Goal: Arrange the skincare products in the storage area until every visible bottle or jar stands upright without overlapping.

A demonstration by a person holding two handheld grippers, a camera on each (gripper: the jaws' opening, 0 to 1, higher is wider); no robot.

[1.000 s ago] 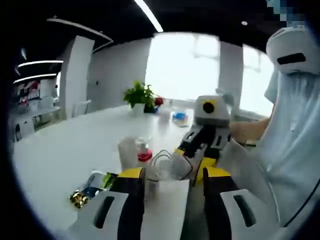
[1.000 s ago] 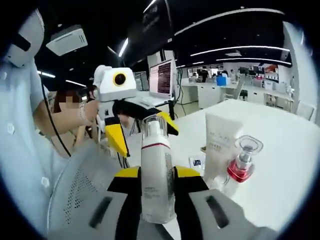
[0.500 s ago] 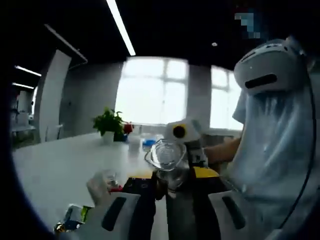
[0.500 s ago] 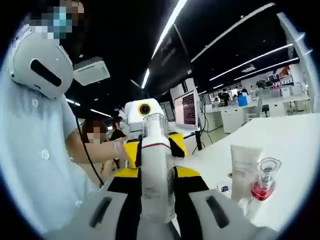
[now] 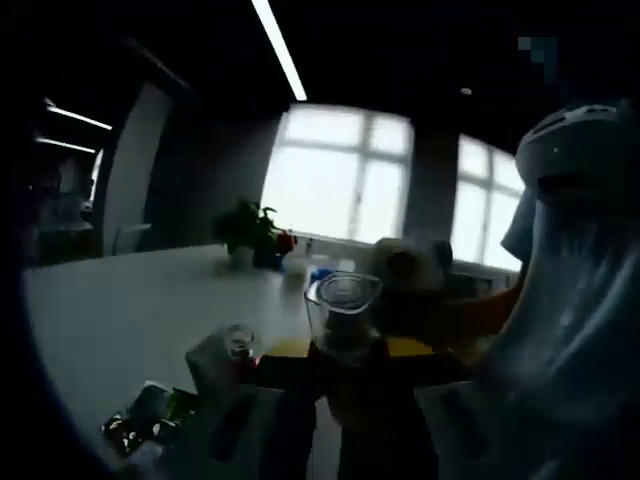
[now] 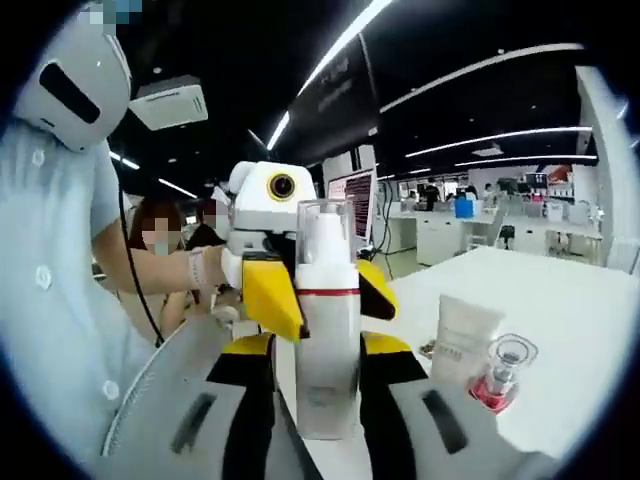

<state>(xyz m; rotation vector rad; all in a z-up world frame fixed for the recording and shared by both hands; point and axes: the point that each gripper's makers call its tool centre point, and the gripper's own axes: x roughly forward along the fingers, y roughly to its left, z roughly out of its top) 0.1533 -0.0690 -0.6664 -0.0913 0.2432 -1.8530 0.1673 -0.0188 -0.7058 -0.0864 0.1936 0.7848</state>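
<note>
Right gripper (image 6: pixel 325 355): jaws closed on a tall white pump bottle (image 6: pixel 326 330), upright between the yellow-tipped fingers, red band near its shoulder, clear cap on top. Just behind it, the left gripper (image 6: pixel 318 292), yellow jaws to either side of the bottle, not clear whether touching. To the right on the white table (image 6: pixel 560 330): a white tube (image 6: pixel 460 340) standing on end, and just beside it a small clear bottle with red liquid (image 6: pixel 497 375), upright, the two near each other but apparently apart. At left, the person's pale shirt (image 6: pixel 50 300) and a hand (image 6: pixel 205 268) behind the left gripper.

Left gripper view very dark. Left gripper (image 5: pixel 345 365): jaws barely made out in shadow, held about the clear cap of the same pump bottle (image 5: pixel 342 315); whether clamped or merely alongside, cannot tell. Left of it on the table (image 5: pixel 120 300): the white tube (image 5: pixel 215 365) and the small bottle (image 5: pixel 240 345) close by it, then a crinkled foil packet (image 5: pixel 140 430) lying flat nearer the edge. Farther off, a potted plant (image 5: pixel 250 232) before bright windows (image 5: pixel 340 175). At right, the shirt (image 5: pixel 580 330) again.
</note>
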